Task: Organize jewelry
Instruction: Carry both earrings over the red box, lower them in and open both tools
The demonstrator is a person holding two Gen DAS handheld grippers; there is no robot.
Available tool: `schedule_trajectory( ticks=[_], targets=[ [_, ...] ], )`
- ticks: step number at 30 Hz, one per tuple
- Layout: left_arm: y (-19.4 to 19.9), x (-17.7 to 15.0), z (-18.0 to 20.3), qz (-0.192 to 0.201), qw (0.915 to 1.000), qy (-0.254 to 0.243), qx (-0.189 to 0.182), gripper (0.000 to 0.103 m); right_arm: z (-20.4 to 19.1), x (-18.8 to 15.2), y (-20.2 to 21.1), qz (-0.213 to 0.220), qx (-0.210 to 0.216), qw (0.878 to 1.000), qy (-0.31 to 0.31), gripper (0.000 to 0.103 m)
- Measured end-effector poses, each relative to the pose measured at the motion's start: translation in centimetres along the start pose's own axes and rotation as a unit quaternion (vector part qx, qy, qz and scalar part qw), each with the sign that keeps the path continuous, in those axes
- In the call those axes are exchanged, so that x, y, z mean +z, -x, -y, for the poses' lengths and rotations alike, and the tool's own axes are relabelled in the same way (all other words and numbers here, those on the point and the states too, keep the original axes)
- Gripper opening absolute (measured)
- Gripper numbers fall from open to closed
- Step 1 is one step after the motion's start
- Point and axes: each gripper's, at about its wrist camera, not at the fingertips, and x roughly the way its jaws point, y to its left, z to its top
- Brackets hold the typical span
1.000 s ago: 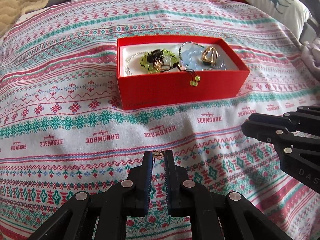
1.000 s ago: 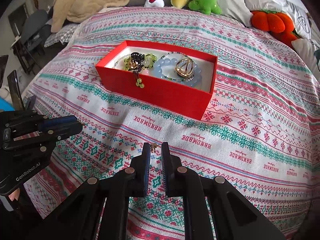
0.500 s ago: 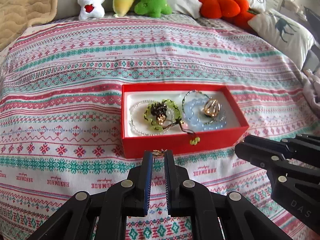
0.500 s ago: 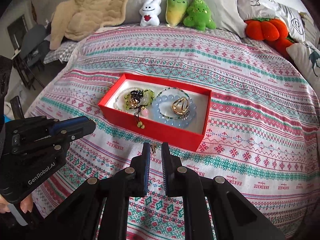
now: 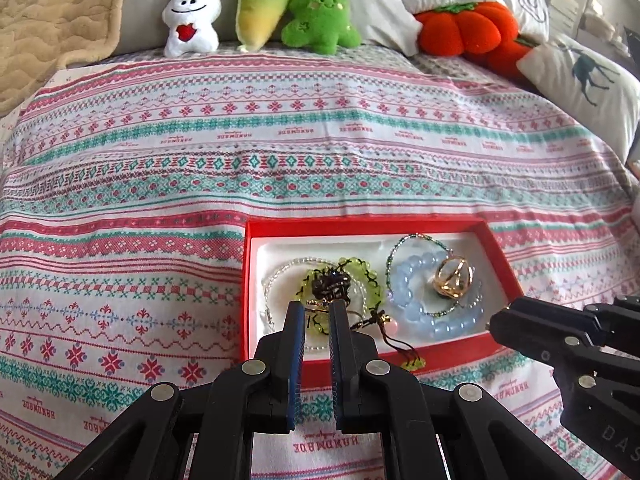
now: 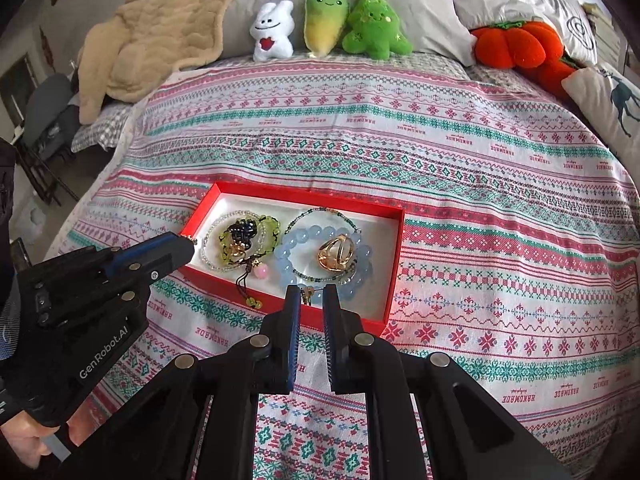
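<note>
A red box (image 5: 360,226) (image 6: 304,196) with a white lining lies on the patterned bedspread. It holds a blue bead bracelet (image 5: 404,292) (image 6: 292,240), a gold ring (image 5: 454,276) (image 6: 338,254), a green bead bracelet (image 5: 360,268) (image 6: 272,228) and a clear bead strand. My left gripper (image 5: 316,308) (image 6: 188,242) hangs over the box's near left part, shut on a small gold piece (image 5: 314,311). My right gripper (image 6: 308,292) (image 5: 496,324) is over the near rim, shut on a small gold piece (image 6: 307,295). Whether a chain joins the two pieces is too fine to see.
Three plush toys (image 5: 260,8) and an orange pumpkin cushion (image 5: 468,28) line the head of the bed. A beige blanket (image 6: 160,32) lies at the back left, pillows (image 5: 592,80) at the right. The bed's left edge drops to a chair (image 6: 44,112).
Both grippers have risen and moved forward to the box, which now lies under their tips. Both stay shut on the gold pieces. More of the bed's head has come into view.
</note>
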Motion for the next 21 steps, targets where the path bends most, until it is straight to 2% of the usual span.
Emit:
schedule_trajectory(
  ticks=[11, 15, 21],
  targets=[
    [-2.4, 0.3, 0.0, -0.003, 0.9999, 0.01, 0.011, 0.01, 0.7, 0.3, -1.1, -0.007, 0.002, 1.0, -0.008, 0.012],
    [-2.2, 0.2, 0.0, -0.005, 0.9998, 0.01, 0.014, 0.027, 0.9, 0.4, -1.5, -0.009, 0.009, 1.0, -0.014, 0.012],
    [-1.1, 0.0, -0.7, -0.003, 0.9997, 0.011, 0.021, 0.038, 0.7, 1.0, -2.3, -0.009, 0.013, 1.0, -0.01, 0.012]
  ],
)
